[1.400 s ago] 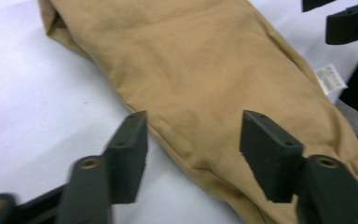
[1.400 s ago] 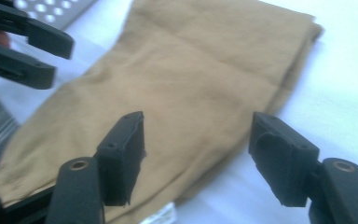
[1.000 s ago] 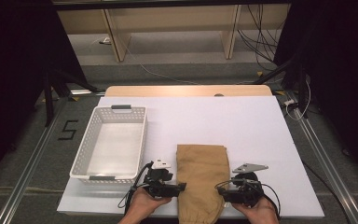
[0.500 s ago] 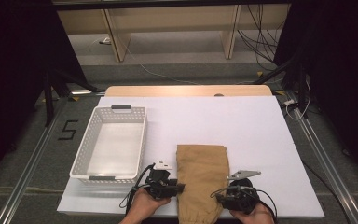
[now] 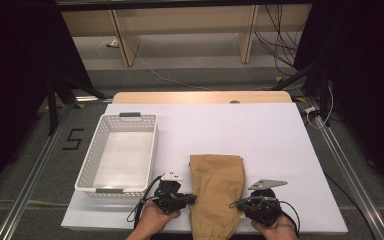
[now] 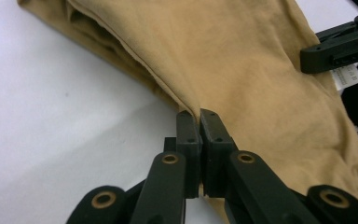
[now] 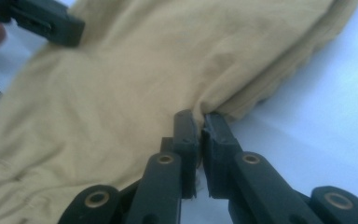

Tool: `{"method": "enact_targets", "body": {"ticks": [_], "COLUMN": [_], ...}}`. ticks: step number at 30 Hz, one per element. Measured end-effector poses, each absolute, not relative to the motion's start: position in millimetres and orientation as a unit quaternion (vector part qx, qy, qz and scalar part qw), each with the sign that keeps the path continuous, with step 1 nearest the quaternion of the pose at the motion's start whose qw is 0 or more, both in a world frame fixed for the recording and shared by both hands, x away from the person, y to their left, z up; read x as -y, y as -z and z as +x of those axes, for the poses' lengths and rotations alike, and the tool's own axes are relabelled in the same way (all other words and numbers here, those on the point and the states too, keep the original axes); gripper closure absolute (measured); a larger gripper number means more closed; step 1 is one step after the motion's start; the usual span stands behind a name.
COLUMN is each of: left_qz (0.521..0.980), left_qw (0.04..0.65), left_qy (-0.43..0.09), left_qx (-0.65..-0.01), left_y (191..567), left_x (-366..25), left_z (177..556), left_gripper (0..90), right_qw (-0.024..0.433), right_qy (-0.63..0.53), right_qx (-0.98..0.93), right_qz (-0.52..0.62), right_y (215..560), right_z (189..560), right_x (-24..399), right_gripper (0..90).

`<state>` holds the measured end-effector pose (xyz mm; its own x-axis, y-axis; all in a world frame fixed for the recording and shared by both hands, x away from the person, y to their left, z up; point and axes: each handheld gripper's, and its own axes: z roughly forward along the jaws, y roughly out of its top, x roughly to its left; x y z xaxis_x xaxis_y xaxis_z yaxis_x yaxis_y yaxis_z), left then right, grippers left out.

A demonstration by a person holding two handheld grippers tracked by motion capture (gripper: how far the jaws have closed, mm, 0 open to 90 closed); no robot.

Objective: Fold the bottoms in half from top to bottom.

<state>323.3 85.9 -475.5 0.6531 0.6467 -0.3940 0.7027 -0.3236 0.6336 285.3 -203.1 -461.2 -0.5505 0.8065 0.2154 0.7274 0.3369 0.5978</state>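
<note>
White plastic basket (image 5: 119, 152) off to the left on the table (image 5: 260, 130), lattice walls, grey handles at both short ends, nothing in it. Sits just beside the left gripper (image 5: 189, 199), well clear of the cloth. Black cables looping out from behind both grippers toward the near edge, shelving and more cables on the floor past the far side. Nothing lying between the grippers and the fabric edges.

Tan garment (image 5: 216, 192) folded into a long strip, near the front edge of the table, running away from the person. Soft matte knit-looking fabric, several layers stacked at the folded side (image 6: 121, 56), a few gentle wrinkles. Small white label poking out at one edge in the left gripper view (image 6: 347, 77). Table surface smooth, plain white, with a wooden strip at the far end.

Left gripper jaws just been closing, now pressed together on the left edge of the garment (image 6: 242, 60), a thin pinch of cloth between the pads. Right gripper (image 5: 241, 204) same story, jaws just been closing, now nipping the right edge (image 7: 121, 93), tiny ridge of fabric puckered up between the tips. Both hands low at the near end, one either side of the strip.
</note>
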Motion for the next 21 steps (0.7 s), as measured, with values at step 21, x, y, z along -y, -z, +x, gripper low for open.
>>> {"method": "enact_targets", "body": {"ticks": [21], "left_qz": [0.773], "left_qw": [0.466], "left_qy": [0.020], "left_qx": [-0.430], "left_y": [440], "left_x": [-73], "left_z": [363], "left_gripper": [87.1], "right_qw": [0.110], "right_qy": [-0.378], "right_qx": [-0.792], "right_qz": [0.466], "right_y": [423], "right_z": [343], "right_x": [222], "right_gripper": [85.7]}}
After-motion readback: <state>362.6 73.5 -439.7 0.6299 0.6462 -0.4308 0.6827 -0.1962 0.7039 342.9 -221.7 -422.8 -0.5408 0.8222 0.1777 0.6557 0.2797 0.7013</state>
